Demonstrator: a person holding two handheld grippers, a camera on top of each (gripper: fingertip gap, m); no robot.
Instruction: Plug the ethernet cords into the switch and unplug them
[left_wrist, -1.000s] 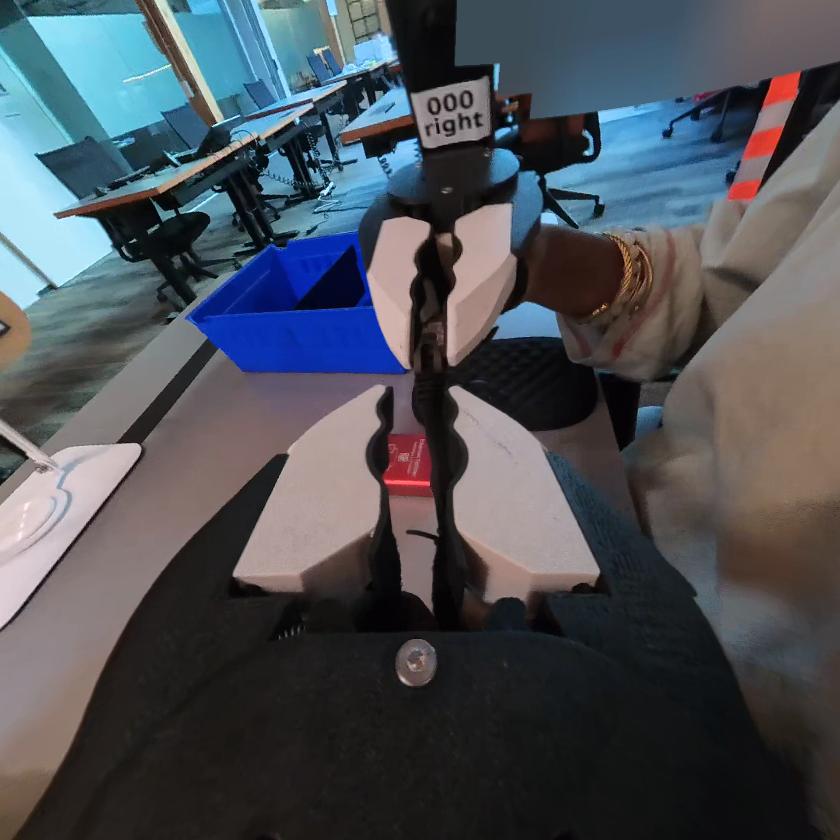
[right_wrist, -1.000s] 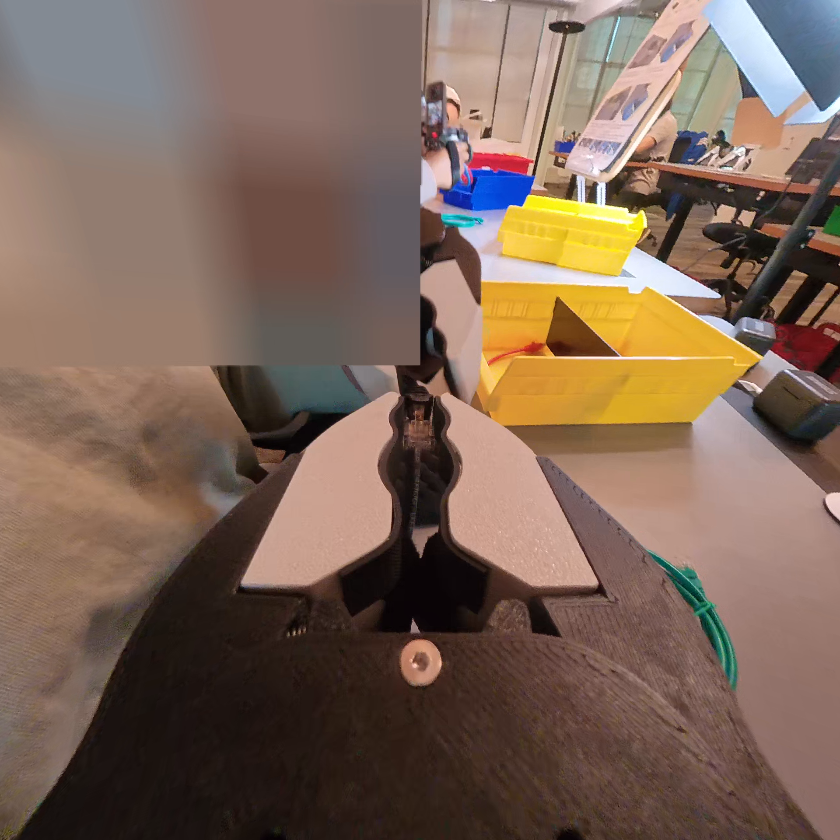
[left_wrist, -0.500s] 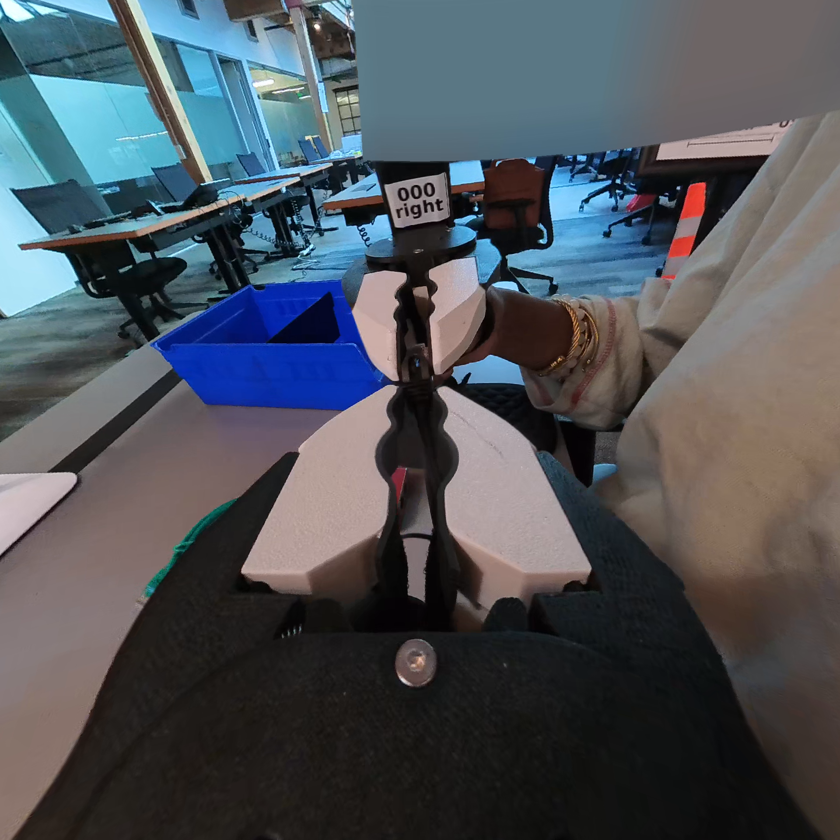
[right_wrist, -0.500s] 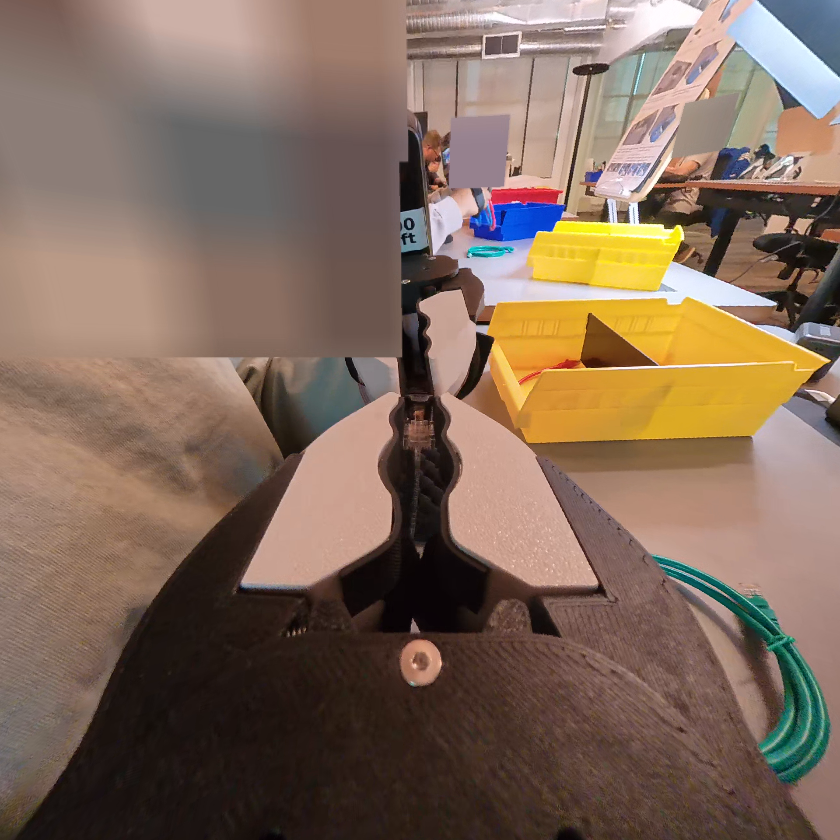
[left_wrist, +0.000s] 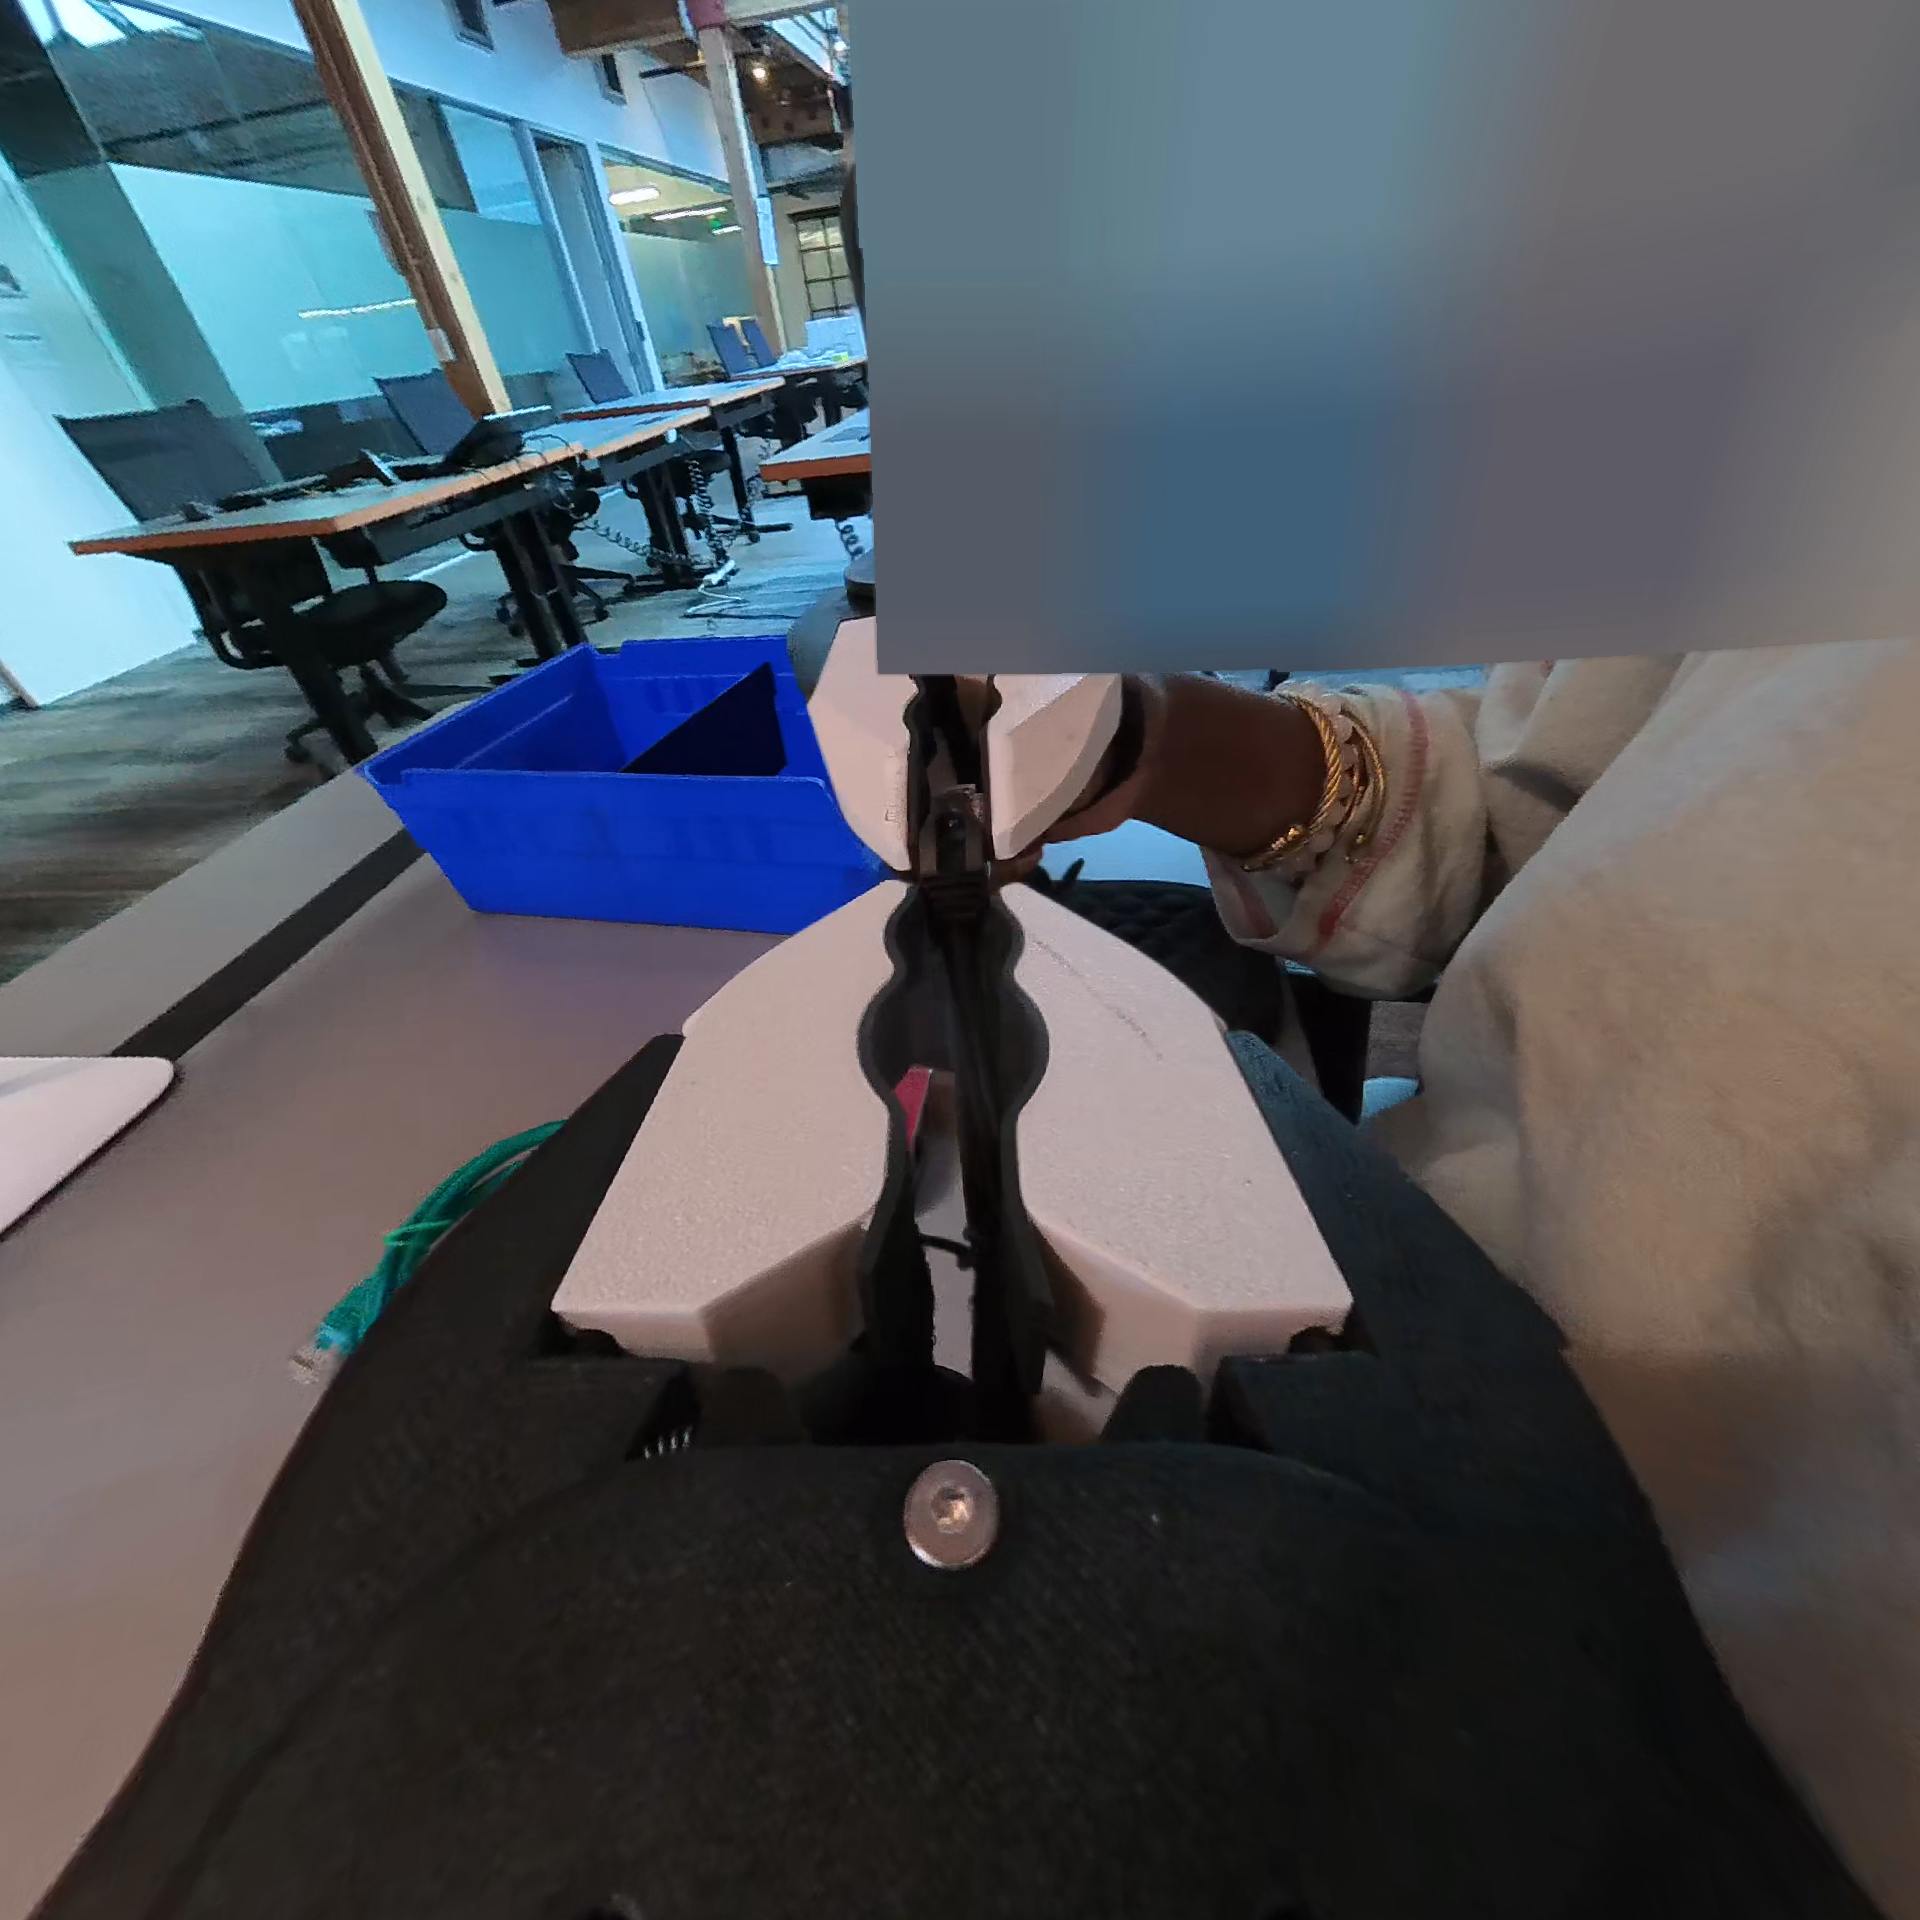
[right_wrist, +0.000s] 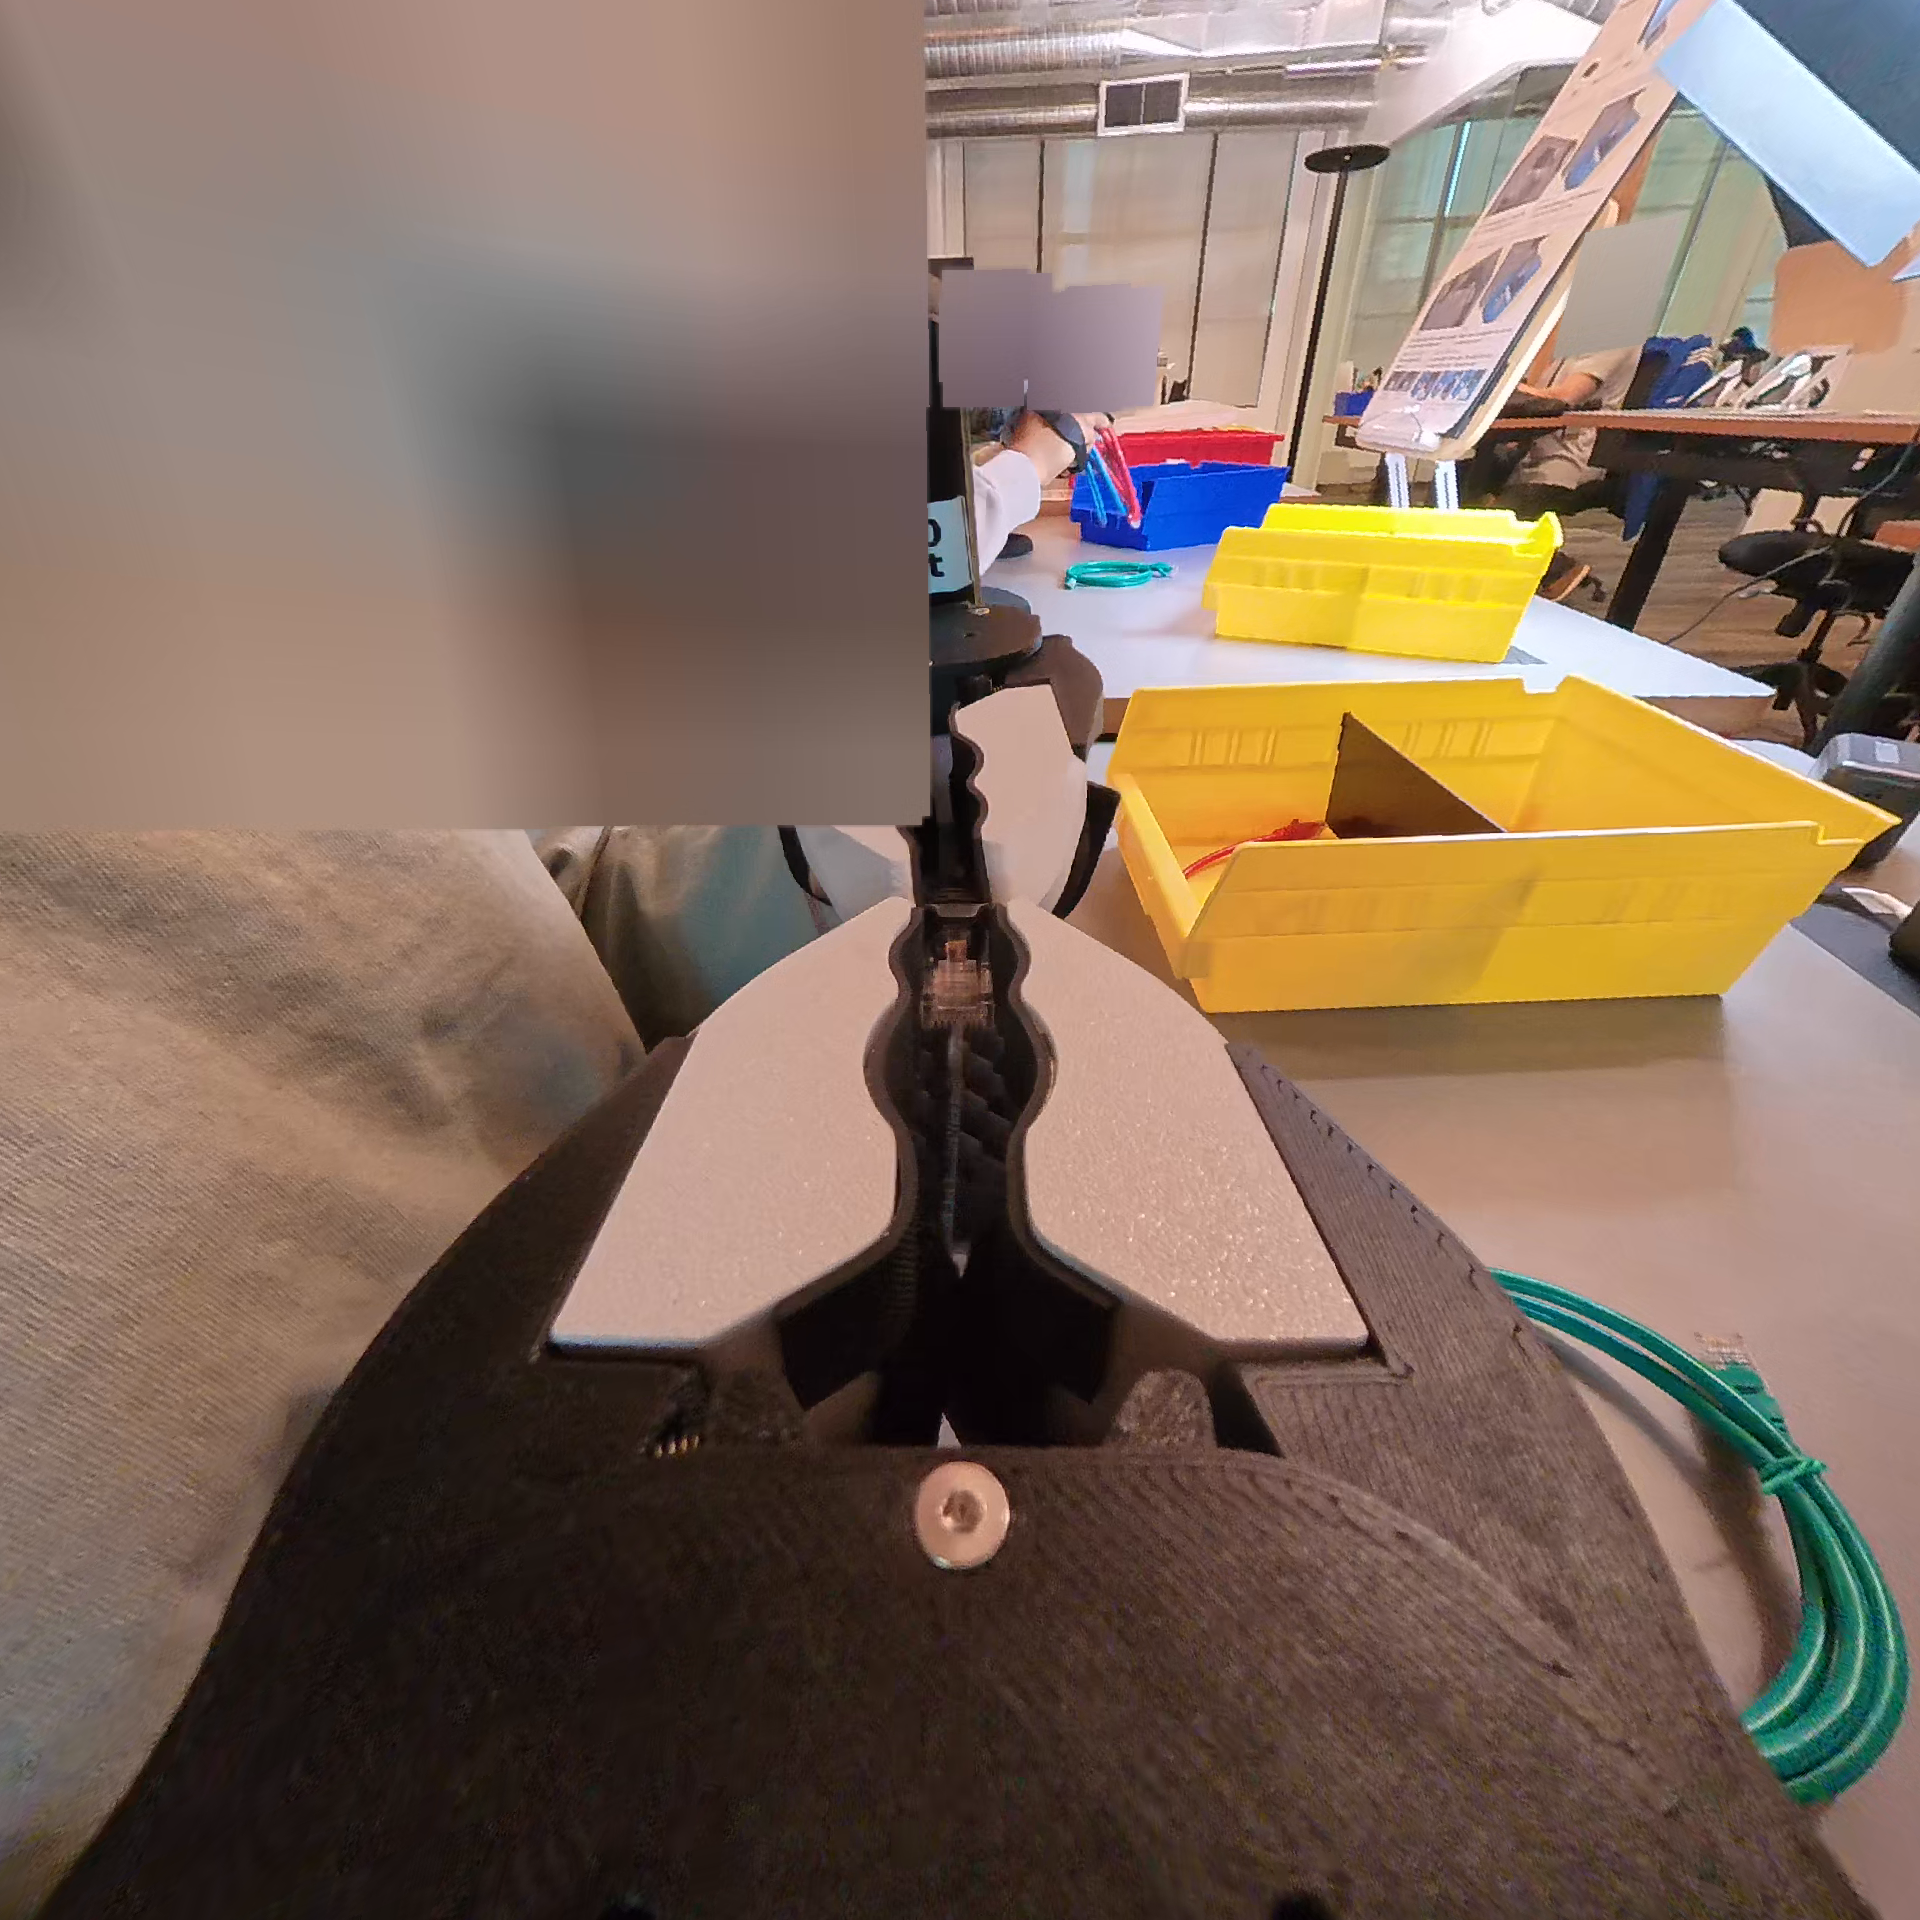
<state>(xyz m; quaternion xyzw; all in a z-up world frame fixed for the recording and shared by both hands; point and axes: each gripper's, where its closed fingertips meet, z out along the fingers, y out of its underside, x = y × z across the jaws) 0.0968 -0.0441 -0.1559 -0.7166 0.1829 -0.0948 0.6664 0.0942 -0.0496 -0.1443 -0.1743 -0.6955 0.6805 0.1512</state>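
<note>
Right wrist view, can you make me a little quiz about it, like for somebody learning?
1. True or false: the yellow plastic bin has a red cord inside.
2. What does the right tool pinch? A: a clear plug on a black cord. B: a spoon. C: nothing.
3. What colour is the bundled cord lying on the grey table?

Key: 1 true; 2 A; 3 green.
</note>
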